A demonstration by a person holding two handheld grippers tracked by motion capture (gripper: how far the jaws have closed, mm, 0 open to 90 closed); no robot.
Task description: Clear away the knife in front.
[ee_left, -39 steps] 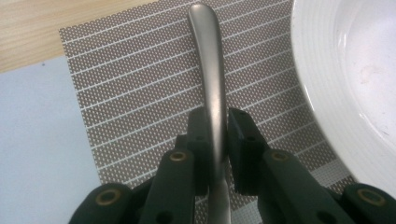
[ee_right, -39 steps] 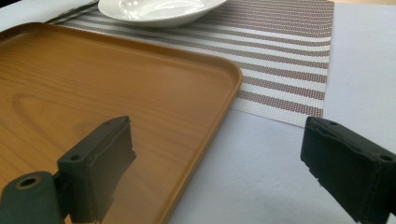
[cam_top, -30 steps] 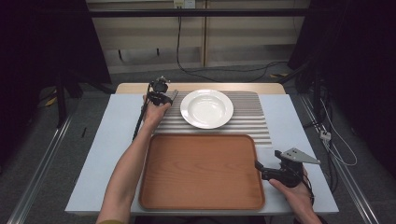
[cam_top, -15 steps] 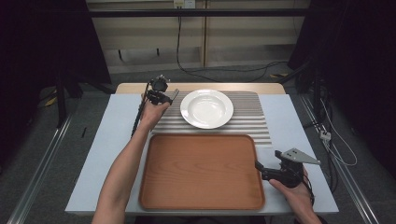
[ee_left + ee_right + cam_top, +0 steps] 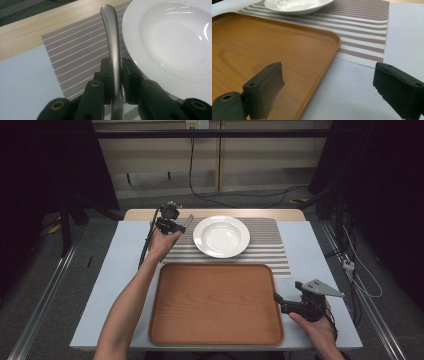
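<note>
Cutlery handle [image 5: 113, 42] pinched in left gripper [image 5: 116, 75], working end hidden below. Right gripper [image 5: 327, 87] spread wide, empty. One plate [image 5: 221, 236], one tray [image 5: 215, 302], one placemat [image 5: 275, 247].

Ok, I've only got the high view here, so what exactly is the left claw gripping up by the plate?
Observer: A metal cutlery handle, pinched between the pads of the left claw. Its working end is hidden behind the jaws.
Operator: Does that handle reach over the plate?
Observer: No. In the left gripper view it runs alongside the rim of the plate, above the striped placemat.
Operator: And the right claw, is it open?
Observer: The right claw is wide open with nothing between the jaws. One jaw is over the tray, the other over the table.
</note>
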